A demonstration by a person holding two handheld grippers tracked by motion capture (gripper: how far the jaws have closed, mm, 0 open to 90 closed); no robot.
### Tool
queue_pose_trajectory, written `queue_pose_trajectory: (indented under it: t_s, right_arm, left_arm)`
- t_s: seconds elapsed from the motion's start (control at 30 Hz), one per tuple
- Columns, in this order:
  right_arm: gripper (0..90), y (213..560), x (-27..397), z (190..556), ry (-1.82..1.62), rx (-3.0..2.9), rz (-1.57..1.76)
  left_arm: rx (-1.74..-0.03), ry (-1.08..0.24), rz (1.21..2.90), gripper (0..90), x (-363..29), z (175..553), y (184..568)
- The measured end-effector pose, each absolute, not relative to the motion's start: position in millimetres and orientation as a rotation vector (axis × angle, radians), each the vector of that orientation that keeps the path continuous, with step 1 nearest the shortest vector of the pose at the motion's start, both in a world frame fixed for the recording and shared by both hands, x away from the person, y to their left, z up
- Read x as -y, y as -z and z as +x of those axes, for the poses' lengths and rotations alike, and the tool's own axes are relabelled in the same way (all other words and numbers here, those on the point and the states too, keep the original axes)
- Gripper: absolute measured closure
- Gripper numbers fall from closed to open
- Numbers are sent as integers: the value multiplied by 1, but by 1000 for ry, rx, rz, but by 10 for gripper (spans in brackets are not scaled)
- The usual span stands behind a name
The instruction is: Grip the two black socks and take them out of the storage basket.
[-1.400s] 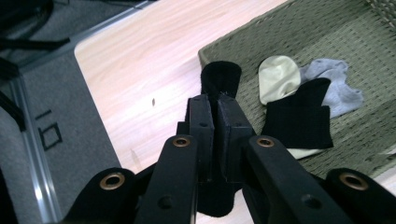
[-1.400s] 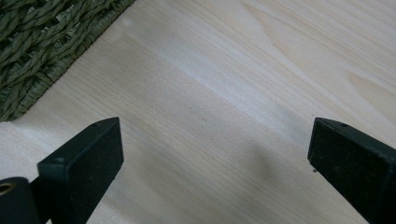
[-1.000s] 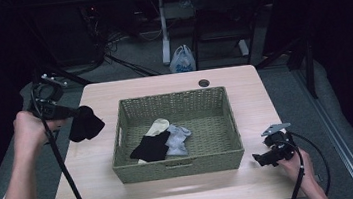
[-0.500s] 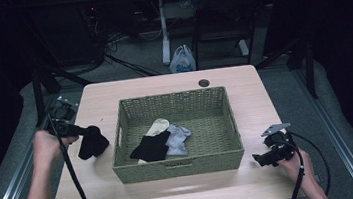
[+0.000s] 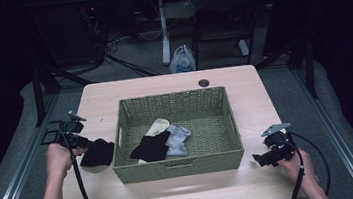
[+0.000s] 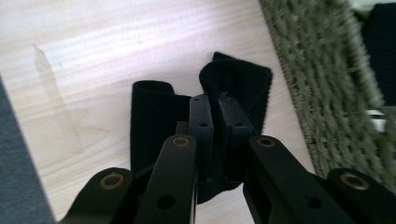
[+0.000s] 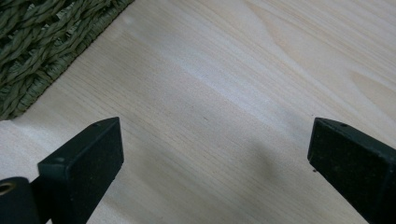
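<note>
table: left tongs lowered, black sock now touching wood.

Green wicker basket mid-table holds black, cream, grey socks; table hole behind.

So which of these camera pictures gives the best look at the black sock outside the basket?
The left gripper view: the black sock lies close up on the table, folded, pinched between the left gripper's shut fingers. The high view shows it as a small dark shape left of the basket. The right gripper view shows bare table and a basket corner.
</note>
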State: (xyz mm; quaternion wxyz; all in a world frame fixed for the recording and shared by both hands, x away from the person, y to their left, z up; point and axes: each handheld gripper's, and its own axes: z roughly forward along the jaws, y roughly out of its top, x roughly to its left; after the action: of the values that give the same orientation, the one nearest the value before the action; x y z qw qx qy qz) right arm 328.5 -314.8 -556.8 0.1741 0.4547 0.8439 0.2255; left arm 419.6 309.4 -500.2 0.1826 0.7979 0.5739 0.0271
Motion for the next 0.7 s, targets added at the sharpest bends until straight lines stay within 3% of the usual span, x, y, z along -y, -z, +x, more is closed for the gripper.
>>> queue_pose_trajectory:
  t_s: [0.2,0.27,0.53,0.7]
  right_arm:
    - [29,557,315,329,-638,-2397,1290]
    - [29,559,314,328,-662,-2376,1301]
    - [29,557,315,329,-642,-2390,1292]
    - [29,557,314,329,-643,-2390,1291]
  left_arm:
    - [-1663,-27,2189,842,-314,420,521]
    - [-1664,-5,2178,800,-316,420,523]
    - [-1611,-90,2126,373,-315,409,483]
    - [-1521,-152,2139,220,-300,404,451]
